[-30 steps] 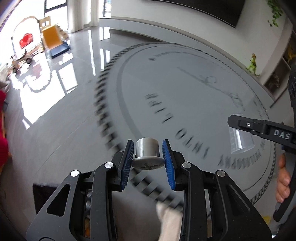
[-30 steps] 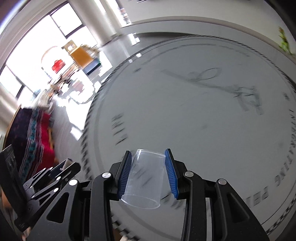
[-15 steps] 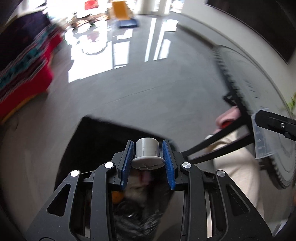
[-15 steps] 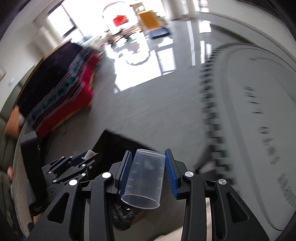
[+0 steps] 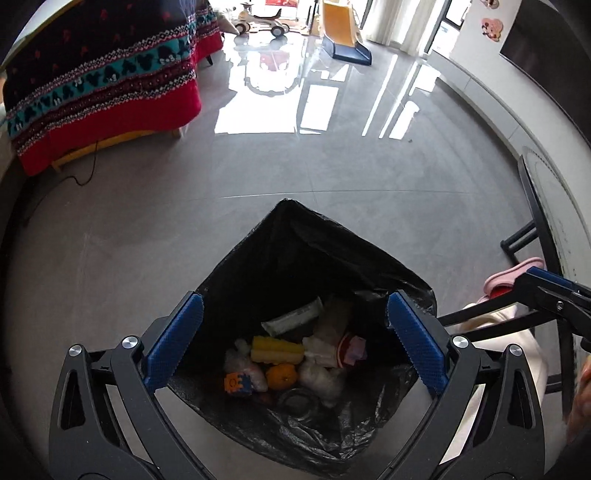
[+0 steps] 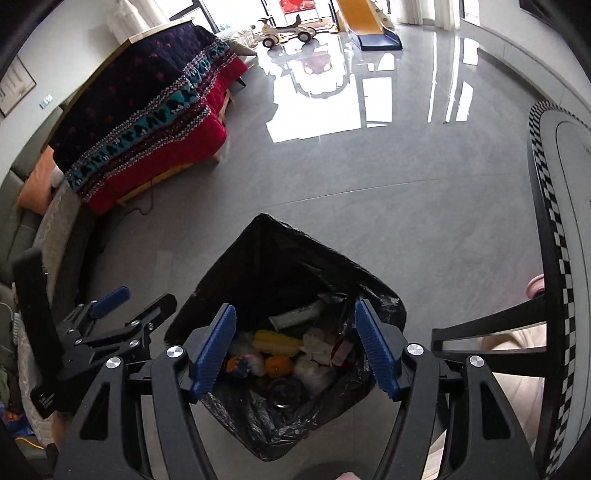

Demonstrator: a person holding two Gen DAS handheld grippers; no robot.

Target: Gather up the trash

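Down inside the black trash bag (image 5: 295,258), standing open on the grey floor directly under both of my grippers, sits the collected rubbish: a yellow ridged piece (image 5: 277,349), an orange (image 5: 281,376), crumpled white wrappers (image 5: 319,378) and a grey round thing (image 5: 295,400) low in the heap that may be the cap I was carrying, though I cannot be sure. I cannot pick out the clear cup among the wrappers.

My left gripper (image 5: 295,347) now has its blue pads spread wide with nothing between them; half a second ago it was clamped on the grey cap. My right gripper (image 6: 295,350) is likewise spread and empty, where it had been holding the clear plastic cup. I judge that both pieces dropped into the bag, so this round of collecting looks finished.

Just right of the bag stands the black-framed table (image 6: 546,258) with its checkered rim. A sofa under a red and navy blanket (image 6: 147,110) sits well apart, with a yellow slide (image 5: 340,33) far off by the windows. Next I would likely swing back toward the table for more trash.
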